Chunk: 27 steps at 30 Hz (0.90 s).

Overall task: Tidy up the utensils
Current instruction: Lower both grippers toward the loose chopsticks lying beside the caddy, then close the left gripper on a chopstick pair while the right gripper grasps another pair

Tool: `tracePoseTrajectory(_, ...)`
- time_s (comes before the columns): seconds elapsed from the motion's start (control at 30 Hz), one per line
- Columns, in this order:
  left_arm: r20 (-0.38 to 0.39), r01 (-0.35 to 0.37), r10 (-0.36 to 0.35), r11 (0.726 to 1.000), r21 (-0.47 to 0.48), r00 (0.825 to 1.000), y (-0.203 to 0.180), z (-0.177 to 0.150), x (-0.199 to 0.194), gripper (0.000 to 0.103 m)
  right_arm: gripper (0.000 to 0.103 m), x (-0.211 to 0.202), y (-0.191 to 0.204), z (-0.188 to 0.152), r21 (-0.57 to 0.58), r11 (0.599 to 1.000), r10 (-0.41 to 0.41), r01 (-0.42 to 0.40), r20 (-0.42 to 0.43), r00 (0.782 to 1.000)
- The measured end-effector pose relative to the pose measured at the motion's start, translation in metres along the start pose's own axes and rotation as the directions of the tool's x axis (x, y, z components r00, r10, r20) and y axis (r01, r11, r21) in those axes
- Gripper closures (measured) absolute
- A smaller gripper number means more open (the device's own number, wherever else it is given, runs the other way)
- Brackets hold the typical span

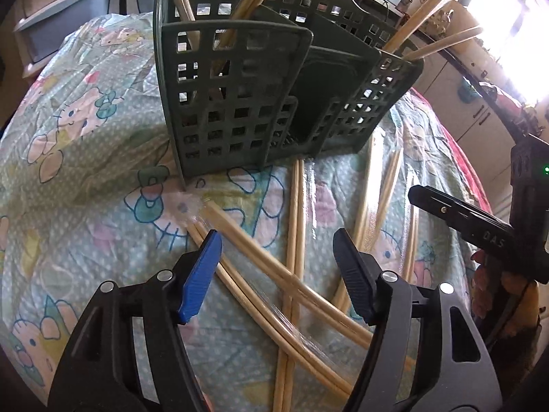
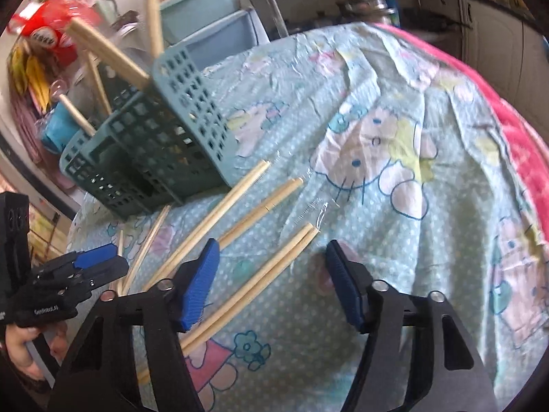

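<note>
A green perforated utensil basket (image 1: 240, 103) stands on the cartoon-print cloth, with several wooden chopsticks standing in its compartments. It also shows at the left in the right wrist view (image 2: 164, 144). Several plastic-wrapped chopstick pairs (image 1: 271, 274) lie crossed on the cloth in front of it. My left gripper (image 1: 278, 274) is open and empty, just above these pairs. My right gripper (image 2: 271, 281) is open and empty, above one chopstick pair (image 2: 260, 281). Two more pairs (image 2: 240, 199) lie between it and the basket. The left gripper shows at the left edge of the right wrist view (image 2: 85, 267).
The cloth (image 2: 394, 171) covers a rounded table with a pink layer (image 2: 521, 144) under it at the right. Plastic drawers (image 2: 212, 27) and cluttered shelves stand behind. The right gripper's body (image 1: 480, 226) sits at the right of the left wrist view.
</note>
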State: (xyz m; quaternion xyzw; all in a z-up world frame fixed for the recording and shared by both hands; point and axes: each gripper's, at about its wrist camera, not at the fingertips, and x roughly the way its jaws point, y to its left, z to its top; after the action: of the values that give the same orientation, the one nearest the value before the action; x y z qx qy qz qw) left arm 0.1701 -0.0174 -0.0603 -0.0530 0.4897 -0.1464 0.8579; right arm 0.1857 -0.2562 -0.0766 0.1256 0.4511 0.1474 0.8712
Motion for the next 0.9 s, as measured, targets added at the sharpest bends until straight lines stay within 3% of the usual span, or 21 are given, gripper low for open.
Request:
tracePoseTrajectory(0.27, 0.012, -0.056, 0.056, 0.998, 0.018, 0.998, -0.001, 0.006, 0.007, 0.045, 0.069, 0.004, -0.005, 0.002, 0.033, 0.999, -0.036, 0.035, 0.017, 0.999)
tracePoseTrajectory(0.37, 0.015, -0.084, 0.083, 0.996, 0.025, 0.996, -0.001, 0.008, 0.008, 0.052, 0.075, 0.005, -0.01, 0.004, 0.05, 0.998, -0.034, 0.033, 0.023, 0.999)
tracePoseTrajectory(0.4, 0.018, -0.101, 0.101, 0.994, 0.03, 0.995, -0.001, 0.009, 0.009, 0.058, 0.078, 0.004, -0.011, 0.003, 0.053, 0.998, -0.034, 0.032, 0.023, 0.999)
tracePoseTrajectory(0.43, 0.017, -0.106, 0.106, 0.994, 0.035, 0.994, -0.001, 0.009, 0.01, 0.072, 0.078, 0.003, -0.012, 0.003, 0.057, 0.998, -0.033, 0.031, 0.025, 0.999)
tracePoseTrajectory(0.47, -0.011, -0.084, 0.084, 0.996, 0.022, 0.996, 0.002, 0.009, 0.014, 0.079, 0.08, 0.002, -0.014, 0.003, 0.062, 0.998, -0.029, 0.027, 0.028, 0.999)
tracePoseTrajectory(0.63, 0.002, -0.089, 0.089, 0.996, 0.031, 0.996, 0.002, 0.008, 0.016, 0.082, 0.082, 0.002, -0.016, 0.003, 0.074, 0.997, -0.018, 0.015, 0.032, 0.999)
tracePoseTrajectory(0.9, 0.009, 0.01, -0.009, 0.999, -0.039, 1.0, 0.02, 0.013, 0.01, 0.097, 0.091, 0.001, -0.018, 0.004, 0.097, 0.994, 0.042, -0.045, 0.039, 0.998)
